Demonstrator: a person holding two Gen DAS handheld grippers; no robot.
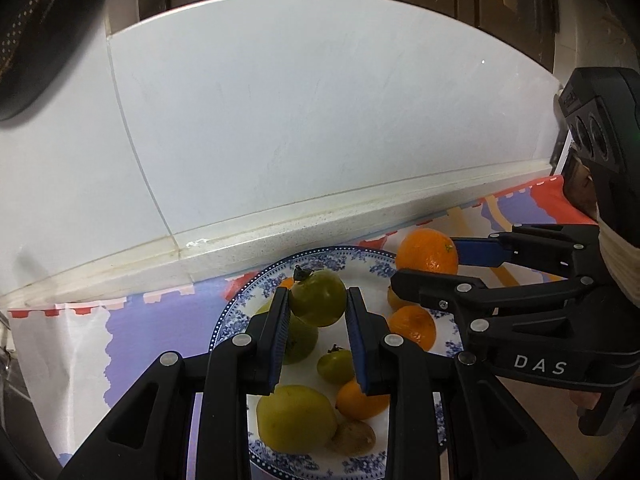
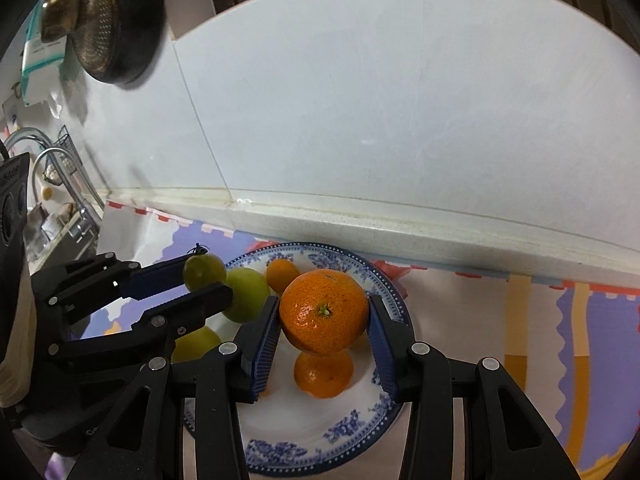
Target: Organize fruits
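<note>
Fruits are in both grips above the blue-patterned plate (image 2: 384,408): the left gripper (image 1: 318,308) has its fingers clamped on a green fruit (image 1: 319,298) over the plate's left side, and the right gripper (image 2: 324,316) has its fingers clamped on an orange (image 2: 324,312) over its middle. Both hands angle steeply down toward the plate, the two grippers close beside each other, so the plate's open patches lie directly below the fingers.

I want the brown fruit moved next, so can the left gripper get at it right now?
Probably not yet: the left gripper is shut on a green fruit, so its fingers are occupied, though the brown fruit lies uncovered on the plate.
</note>
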